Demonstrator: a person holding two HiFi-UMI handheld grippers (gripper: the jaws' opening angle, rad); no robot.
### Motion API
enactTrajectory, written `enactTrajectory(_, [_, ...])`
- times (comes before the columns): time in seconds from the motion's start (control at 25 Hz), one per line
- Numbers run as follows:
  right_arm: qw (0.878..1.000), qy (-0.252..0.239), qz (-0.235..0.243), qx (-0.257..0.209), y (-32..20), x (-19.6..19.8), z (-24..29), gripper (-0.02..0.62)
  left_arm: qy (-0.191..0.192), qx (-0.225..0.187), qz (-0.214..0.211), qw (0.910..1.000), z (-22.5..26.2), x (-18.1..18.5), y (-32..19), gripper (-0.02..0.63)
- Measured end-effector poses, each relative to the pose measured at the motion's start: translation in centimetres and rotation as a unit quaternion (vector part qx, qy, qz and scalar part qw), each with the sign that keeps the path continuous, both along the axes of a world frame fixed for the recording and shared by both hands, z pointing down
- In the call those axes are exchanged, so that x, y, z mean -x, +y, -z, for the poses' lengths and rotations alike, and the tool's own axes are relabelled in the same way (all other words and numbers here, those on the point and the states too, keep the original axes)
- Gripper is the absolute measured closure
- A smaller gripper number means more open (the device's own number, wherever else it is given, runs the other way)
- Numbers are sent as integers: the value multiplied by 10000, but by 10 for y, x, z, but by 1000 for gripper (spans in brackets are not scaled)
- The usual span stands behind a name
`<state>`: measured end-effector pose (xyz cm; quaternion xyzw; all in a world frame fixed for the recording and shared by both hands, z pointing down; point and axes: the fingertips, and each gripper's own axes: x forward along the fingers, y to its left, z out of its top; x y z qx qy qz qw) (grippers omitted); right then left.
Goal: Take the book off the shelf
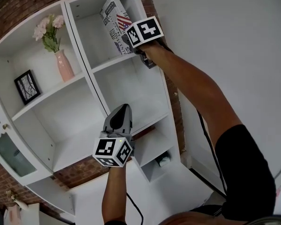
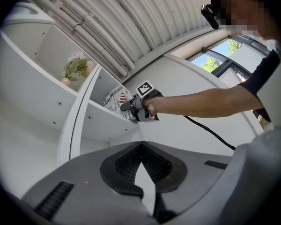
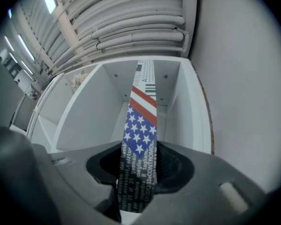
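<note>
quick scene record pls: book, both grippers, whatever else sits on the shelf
book: standing in the top right compartment of the shelf
right gripper: jaws closed on the book's spine
left gripper: lower, before the shelf, jaws together, empty
other items: vase of flowers and picture frame, upper left compartment

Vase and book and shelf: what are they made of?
The vase looks like ceramic or maybe glass: smooth, pink and a little shiny. The book looks like paper or card with a printed cover: thin and flat, with stars, stripes and lettering. The shelf seems to be painted or coated board: flat, plain white panels.
</note>
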<state>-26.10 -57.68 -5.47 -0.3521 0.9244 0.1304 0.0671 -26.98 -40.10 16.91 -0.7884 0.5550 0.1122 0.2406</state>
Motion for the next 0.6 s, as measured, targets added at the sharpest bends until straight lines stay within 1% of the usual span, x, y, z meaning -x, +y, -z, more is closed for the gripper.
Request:
enactTrajectory(0.28, [9980,-422,447,-142,33,-42,5,440,-36,15,-45,10000,1,-8,0,609])
enactTrajectory(0.48, [9932,-809,710,-441,72,-99,-9,440,-57,-90,-114,9999,-4,-28,9,609])
enactTrajectory(0.6, [9902,-890,878,-620,95,-122,-19,440,-5,-153,-134,9998,2,-28,11,609])
